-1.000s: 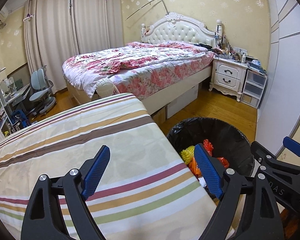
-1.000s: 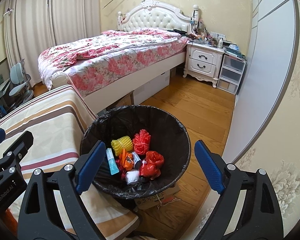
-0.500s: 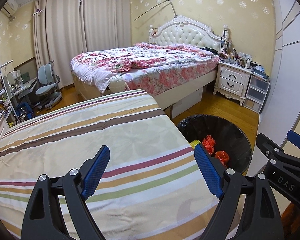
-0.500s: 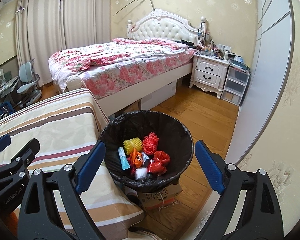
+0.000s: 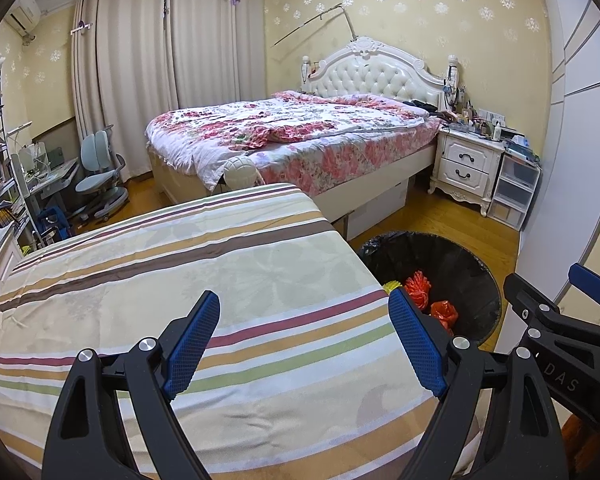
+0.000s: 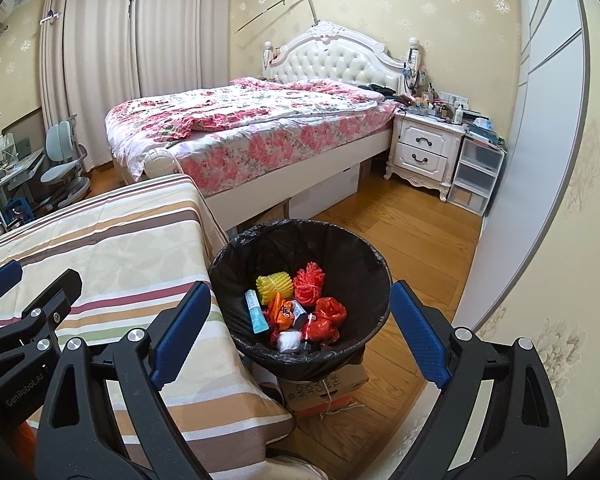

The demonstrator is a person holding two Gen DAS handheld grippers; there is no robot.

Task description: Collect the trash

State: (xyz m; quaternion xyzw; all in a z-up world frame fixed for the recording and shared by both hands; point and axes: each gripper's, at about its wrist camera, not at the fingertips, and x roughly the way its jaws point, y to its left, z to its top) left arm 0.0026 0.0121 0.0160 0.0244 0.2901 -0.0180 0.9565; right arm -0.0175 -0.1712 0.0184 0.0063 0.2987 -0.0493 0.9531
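Over the striped cloth, my left gripper and right gripper both hang with jaws apart, holding nothing. Crinkled red bags, a ribbed yellow piece and a smooth tube lie inside the black-lined bin. I judge a final scan wise before withdrawing.

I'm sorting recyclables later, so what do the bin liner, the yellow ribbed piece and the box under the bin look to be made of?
Bin liner: thin black plastic film, glossy and crinkled over the rim.
Yellow ribbed piece: probably foam or soft plastic netting, judging by its ridged mesh; unclear.
Box under the bin: brown corrugated cardboard, matte, with dark printed lettering.
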